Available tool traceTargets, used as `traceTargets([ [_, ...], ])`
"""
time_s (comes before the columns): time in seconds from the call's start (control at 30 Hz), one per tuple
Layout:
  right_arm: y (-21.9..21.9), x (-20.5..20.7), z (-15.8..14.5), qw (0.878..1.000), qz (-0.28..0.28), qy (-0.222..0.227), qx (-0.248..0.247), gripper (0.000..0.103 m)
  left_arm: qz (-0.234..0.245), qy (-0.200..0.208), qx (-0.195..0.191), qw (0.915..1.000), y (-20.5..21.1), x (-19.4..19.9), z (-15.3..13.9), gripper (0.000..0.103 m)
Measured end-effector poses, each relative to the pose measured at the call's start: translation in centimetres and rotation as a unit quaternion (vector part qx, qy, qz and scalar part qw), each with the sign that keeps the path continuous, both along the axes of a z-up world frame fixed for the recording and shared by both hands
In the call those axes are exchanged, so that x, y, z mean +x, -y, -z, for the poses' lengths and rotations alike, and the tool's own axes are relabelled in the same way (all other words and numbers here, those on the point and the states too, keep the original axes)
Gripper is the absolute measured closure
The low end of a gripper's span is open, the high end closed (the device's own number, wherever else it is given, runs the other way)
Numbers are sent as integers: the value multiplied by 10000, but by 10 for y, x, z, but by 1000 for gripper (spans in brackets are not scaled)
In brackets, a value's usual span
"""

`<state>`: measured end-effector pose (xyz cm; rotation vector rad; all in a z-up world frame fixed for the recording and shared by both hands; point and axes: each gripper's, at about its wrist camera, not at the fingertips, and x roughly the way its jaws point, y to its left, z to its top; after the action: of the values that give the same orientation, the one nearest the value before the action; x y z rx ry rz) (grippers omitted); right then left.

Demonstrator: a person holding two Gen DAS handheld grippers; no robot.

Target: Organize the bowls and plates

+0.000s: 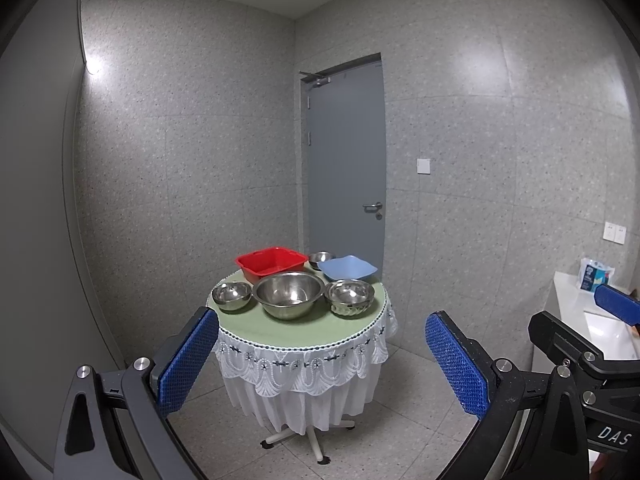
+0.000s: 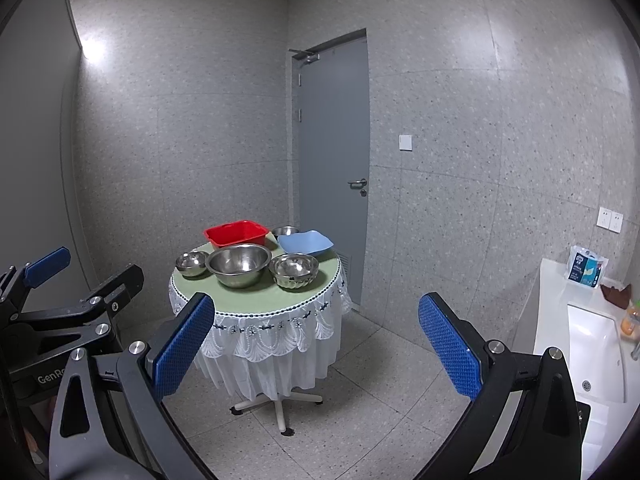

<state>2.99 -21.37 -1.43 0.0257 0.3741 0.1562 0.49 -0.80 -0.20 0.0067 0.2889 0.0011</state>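
Hovering well short of the small round table (image 1: 280,330) with its green top and white lace skirt, the left gripper (image 1: 322,364) has its blue-padded jaws spread wide, holding nothing. Right gripper (image 2: 316,346) same: jaws wide apart, empty, also well back from the table. Each gripper shows at the edge of the other's view.

On the table, near row: small round steel bowl (image 1: 232,295) at left, large round steel bowl (image 1: 289,294) in the middle, medium steel bowl (image 1: 349,293) at right, which sits nested in a ribbed glass bowl (image 1: 352,309). The large bowl is just beside both neighbours; cannot tell if they touch. Far row: red square plastic basin (image 1: 270,263) at far left, light blue wavy-edged plastic bowl (image 1: 347,267) at far right, and a small steel bowl (image 1: 321,257) between them at the far edge, partly hidden behind the blue one.

Table stands on a white star-shaped base (image 1: 306,436) on a speckled tile floor (image 1: 400,420). Grey closed door (image 1: 346,160) behind the table, white wall switch (image 1: 423,166) right of it. White counter with sink (image 2: 592,344) at far right, with a blue-and-white packet (image 2: 586,268) at its far end.
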Motion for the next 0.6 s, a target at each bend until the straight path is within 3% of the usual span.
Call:
traceTargets([
  [0.6, 1, 1, 6, 10000, -19, -12, 50, 0, -1, 2, 7, 10000, 0, 5, 9, 1],
])
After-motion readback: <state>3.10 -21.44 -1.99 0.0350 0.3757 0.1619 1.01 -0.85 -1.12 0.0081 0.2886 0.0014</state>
